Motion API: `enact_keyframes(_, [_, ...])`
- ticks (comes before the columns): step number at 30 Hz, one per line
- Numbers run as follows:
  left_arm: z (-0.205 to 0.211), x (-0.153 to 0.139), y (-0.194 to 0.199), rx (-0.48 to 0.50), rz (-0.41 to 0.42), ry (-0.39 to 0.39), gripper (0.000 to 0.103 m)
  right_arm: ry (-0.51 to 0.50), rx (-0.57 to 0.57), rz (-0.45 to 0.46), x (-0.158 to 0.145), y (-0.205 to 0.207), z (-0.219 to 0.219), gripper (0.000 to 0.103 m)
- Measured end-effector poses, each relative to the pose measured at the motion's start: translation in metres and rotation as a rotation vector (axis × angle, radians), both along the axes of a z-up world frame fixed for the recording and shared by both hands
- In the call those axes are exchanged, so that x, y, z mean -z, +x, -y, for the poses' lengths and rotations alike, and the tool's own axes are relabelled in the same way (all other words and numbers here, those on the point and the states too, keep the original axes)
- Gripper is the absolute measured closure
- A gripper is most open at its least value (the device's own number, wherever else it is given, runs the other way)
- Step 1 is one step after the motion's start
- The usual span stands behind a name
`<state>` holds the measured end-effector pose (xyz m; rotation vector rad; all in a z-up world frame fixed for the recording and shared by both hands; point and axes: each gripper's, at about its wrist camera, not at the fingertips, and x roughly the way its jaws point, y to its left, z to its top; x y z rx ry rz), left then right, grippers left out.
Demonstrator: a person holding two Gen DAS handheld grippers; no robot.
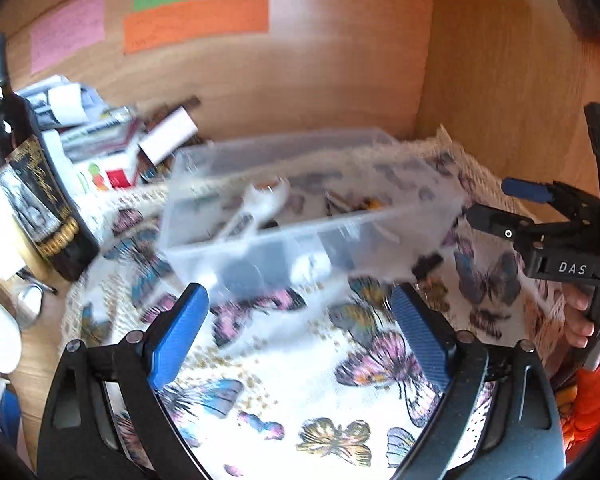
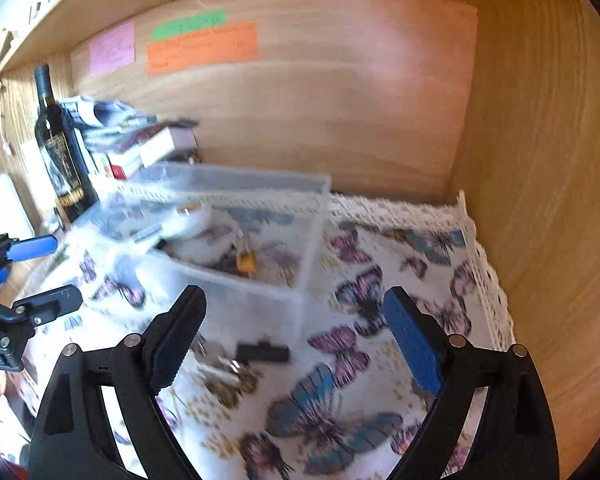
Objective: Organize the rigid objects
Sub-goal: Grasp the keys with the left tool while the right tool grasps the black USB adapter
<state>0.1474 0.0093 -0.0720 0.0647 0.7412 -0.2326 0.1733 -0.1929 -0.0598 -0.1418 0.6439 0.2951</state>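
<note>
A clear plastic box (image 1: 300, 216) sits on a butterfly-print cloth (image 1: 300, 392) in a wooden desk nook. It holds a white tool (image 1: 256, 208) and small dark and orange items. It also shows in the right wrist view (image 2: 236, 240). A black flat item (image 2: 263, 353) and a bunch of keys (image 2: 228, 380) lie on the cloth in front of the box. My left gripper (image 1: 300, 320) is open and empty just short of the box. My right gripper (image 2: 296, 328) is open and empty near the box's right front corner; it also shows at the right of the left wrist view (image 1: 496, 204).
A dark wine bottle (image 1: 32, 184) stands at the left, with a pile of books and papers (image 1: 112, 136) behind it. Pink, green and orange notes (image 1: 196, 16) are stuck on the back panel. A wooden side wall (image 2: 540, 200) closes the right.
</note>
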Motion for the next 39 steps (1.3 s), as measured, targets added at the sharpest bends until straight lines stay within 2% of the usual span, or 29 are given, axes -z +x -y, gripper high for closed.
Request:
enact_keyframes(4, [0.021, 0.019, 0.008, 0.044, -0.086, -0.003, 0.009, 0.002, 0.01, -0.051, 0.015, 0.001, 0.009, 0.014])
enact_keyframes(10, [0.057, 0.042, 0.027, 0.088, -0.196, -0.007, 0.009, 0.039, 0.032, -0.062, 0.018, -0.001, 0.026, 0.014])
enact_keyframes(14, [0.08, 0.057, 0.039, 0.069, -0.267, 0.005, 0.009, 0.068, 0.043, -0.065, 0.016, -0.001, 0.037, 0.014])
enact_keyframes(18, [0.097, 0.061, 0.043, 0.012, -0.247, 0.053, 0.007, 0.068, 0.045, -0.056, 0.017, -0.003, 0.041, 0.014])
enact_keyframes(23, [0.103, 0.064, 0.047, -0.036, -0.23, 0.059, 0.007, 0.091, 0.035, -0.058, 0.019, -0.005, 0.045, 0.014])
enact_keyframes(30, [0.101, 0.06, 0.039, 0.02, -0.19, 0.066, 0.043, 0.088, 0.02, -0.07, 0.022, -0.004, 0.038, 0.014])
enact_keyframes(35, [0.091, 0.058, 0.031, 0.048, -0.185, 0.046, 0.043, 0.061, 0.004, -0.089, 0.026, -0.001, 0.026, 0.014])
enact_keyframes(39, [0.067, 0.053, 0.022, 0.03, -0.174, 0.007, 0.043, 0.035, -0.02, -0.109, 0.029, 0.003, 0.011, 0.014])
